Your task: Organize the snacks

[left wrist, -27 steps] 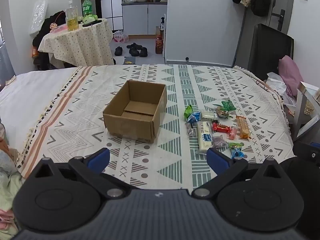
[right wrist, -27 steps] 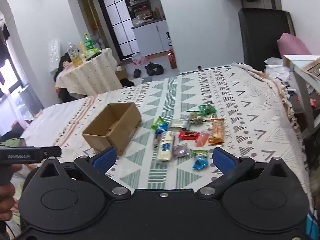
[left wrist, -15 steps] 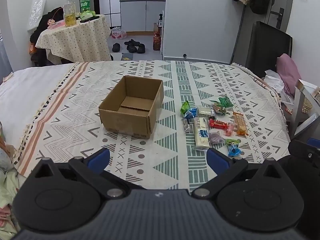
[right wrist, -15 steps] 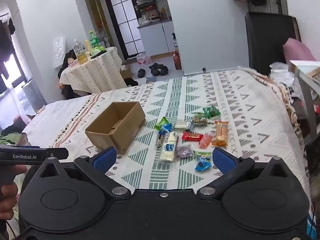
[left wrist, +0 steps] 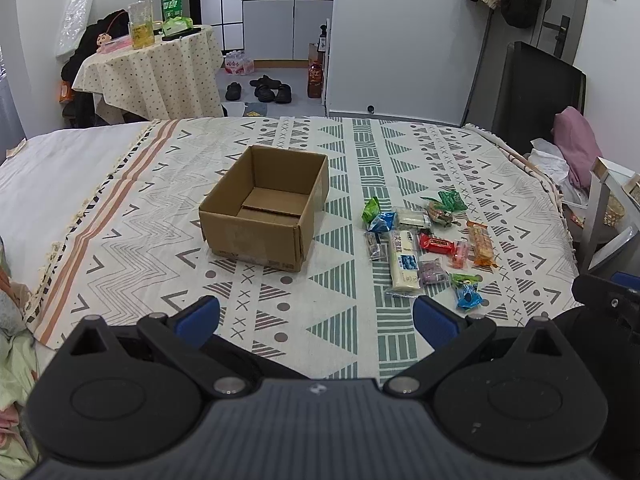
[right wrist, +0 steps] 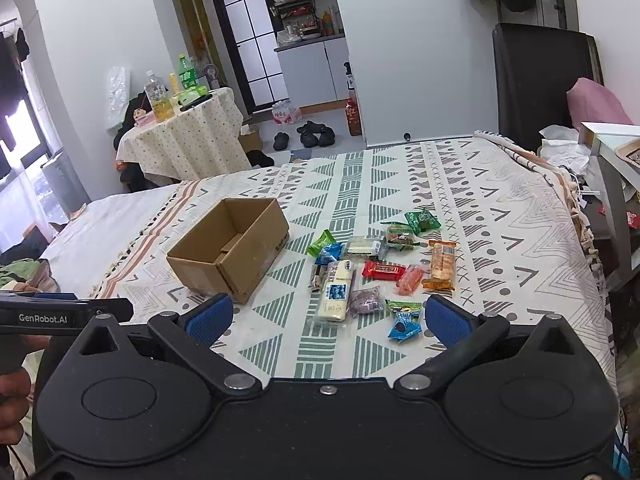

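Both grippers spread wide, empty: left gripper point(left wrist: 316, 316), right gripper point(right wrist: 326, 318). Snacks point(right wrist: 376, 268) scattered on bed point(right wrist: 500, 208), just right of empty box point(right wrist: 230, 250). Risk: thin wrappers slipping from pads; soft bedding shifting, box tipping.

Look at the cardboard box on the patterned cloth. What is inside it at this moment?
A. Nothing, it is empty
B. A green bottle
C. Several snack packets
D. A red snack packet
A. In both wrist views the cardboard box shows only its bare bottom flaps, while all the snack packets lie on the patterned cloth beside it.
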Demonstrator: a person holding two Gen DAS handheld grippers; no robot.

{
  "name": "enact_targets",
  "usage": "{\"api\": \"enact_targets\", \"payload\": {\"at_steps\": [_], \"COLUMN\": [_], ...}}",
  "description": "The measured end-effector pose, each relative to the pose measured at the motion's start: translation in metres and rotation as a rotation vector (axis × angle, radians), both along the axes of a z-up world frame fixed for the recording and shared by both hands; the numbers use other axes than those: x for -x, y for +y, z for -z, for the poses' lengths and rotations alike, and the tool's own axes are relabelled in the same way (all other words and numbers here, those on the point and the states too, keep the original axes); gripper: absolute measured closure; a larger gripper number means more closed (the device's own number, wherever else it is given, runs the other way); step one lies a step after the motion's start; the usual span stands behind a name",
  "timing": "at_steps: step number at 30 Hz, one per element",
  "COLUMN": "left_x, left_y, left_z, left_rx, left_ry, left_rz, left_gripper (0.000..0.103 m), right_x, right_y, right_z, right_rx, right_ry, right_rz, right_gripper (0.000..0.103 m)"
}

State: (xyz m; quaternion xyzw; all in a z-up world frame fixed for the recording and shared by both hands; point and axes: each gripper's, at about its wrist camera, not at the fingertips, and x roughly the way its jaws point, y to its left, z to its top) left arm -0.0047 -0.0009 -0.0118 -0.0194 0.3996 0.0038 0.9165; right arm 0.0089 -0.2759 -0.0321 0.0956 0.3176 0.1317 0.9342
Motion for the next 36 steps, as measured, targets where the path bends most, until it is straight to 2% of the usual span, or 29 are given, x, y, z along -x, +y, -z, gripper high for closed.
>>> {"api": "enact_targets", "payload": {"at_steps": [23, 36], "left_x": [0.0033, 0.0047], "left_y": [0.0042, 0.0001], "left_z": [0.0020, -0.0006], "left_rx": [0.011, 0.021], "left_ry": [0.003, -0.001], "left_rz": [-0.009, -0.007], "left_gripper": [0.001, 0.001], "right_x": [-0.0025, -0.0025], "right_y": [0.0037, 0.0049], "right_z": [0.0024, -0.0006], "right_rx": [0.029, 0.061], "right_ry": [0.026, 0.009], "right_rz": [-0.004, 0.015], "right_gripper": [0.000, 0.000]}}
